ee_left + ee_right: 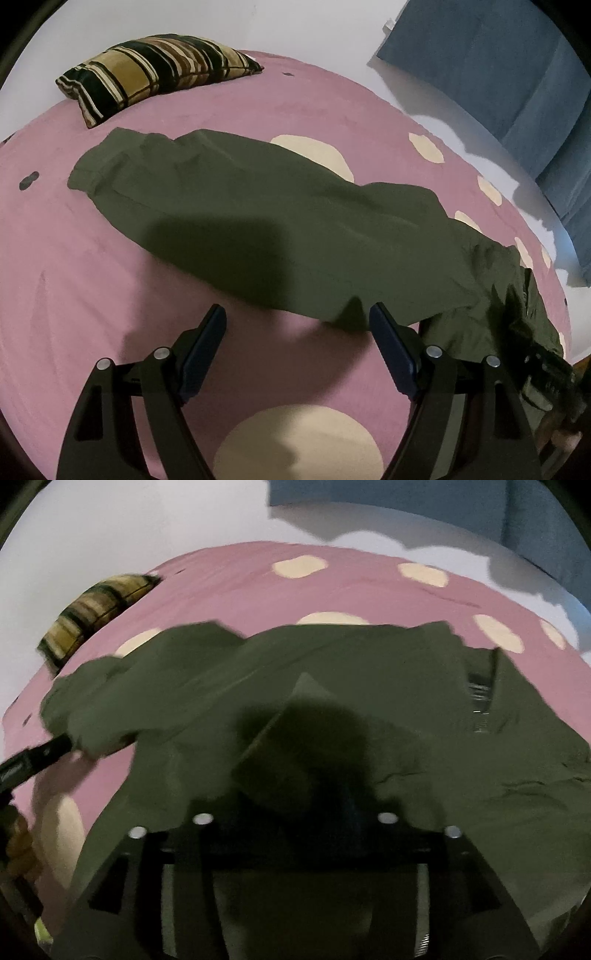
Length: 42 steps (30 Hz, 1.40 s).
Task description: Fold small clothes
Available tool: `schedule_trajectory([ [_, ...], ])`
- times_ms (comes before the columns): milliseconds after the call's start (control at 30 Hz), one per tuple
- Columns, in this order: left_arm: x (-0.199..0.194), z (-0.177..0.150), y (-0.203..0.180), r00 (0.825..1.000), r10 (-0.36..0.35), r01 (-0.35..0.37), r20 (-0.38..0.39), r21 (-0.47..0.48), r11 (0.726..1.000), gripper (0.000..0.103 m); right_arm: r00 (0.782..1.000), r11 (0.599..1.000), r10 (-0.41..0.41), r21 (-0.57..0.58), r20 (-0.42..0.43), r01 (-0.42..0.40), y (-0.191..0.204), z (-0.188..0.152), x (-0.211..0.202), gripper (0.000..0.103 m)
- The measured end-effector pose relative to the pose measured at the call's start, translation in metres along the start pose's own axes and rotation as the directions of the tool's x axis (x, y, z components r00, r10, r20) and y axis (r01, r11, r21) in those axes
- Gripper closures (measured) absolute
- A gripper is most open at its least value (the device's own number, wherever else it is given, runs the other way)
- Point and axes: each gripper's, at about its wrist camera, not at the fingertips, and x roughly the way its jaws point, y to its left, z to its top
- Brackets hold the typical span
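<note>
A dark green garment (pixel 258 221) lies spread lengthwise on a pink bedsheet (pixel 74 266) with cream dots. My left gripper (pixel 297 328) is open, its blue-padded fingers (pixel 207 343) just short of the garment's near edge, holding nothing. In the right wrist view the green garment (pixel 369 686) covers my right gripper (pixel 295 805); its fingers are hidden under the cloth and shadow, apparently closed on a fold of it. The left gripper's black finger (pixel 33 760) shows at the left edge beside the garment's end.
A striped black, gold and cream pillow (pixel 155 70) lies at the far left of the bed. A white wall and a blue curtain (pixel 517 92) stand beyond the bed's far edge. The bed's right edge runs close to the garment's right end.
</note>
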Motion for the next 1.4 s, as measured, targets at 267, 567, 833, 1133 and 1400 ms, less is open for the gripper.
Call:
schedule_trajectory([
  [267,0.002,-0.002,-0.001,1.000,-0.004,0.004,-0.009,-0.005,1.000,0.024,0.969,0.966,0.238,0.092,0.059,-0.243,-0.045,-0.017,-0.069,0.044],
  [567,0.003,-0.006,-0.013,1.000,-0.016,0.016,-0.015,0.012,1.000,0.024,0.974,0.859,-0.153,0.511,0.170,0.046,-0.261,-0.096,-0.156,0.038],
  [833,0.005,-0.011,-0.028,1.000,-0.005,0.006,-0.028,0.040,0.999,0.024,0.996,0.781,-0.063,0.625,0.055,0.015,-0.324,-0.152,-0.121,0.077],
  [1133,0.008,-0.015,-0.034,0.999,0.004,-0.003,-0.031,0.059,0.998,0.024,0.998,0.796,-0.031,0.605,0.051,-0.006,-0.328,-0.166,-0.109,0.087],
  [1400,0.009,-0.013,-0.032,1.000,-0.012,0.013,-0.028,0.055,0.998,0.024,0.989,0.779,0.012,0.619,0.148,-0.102,-0.341,-0.154,-0.137,0.072],
])
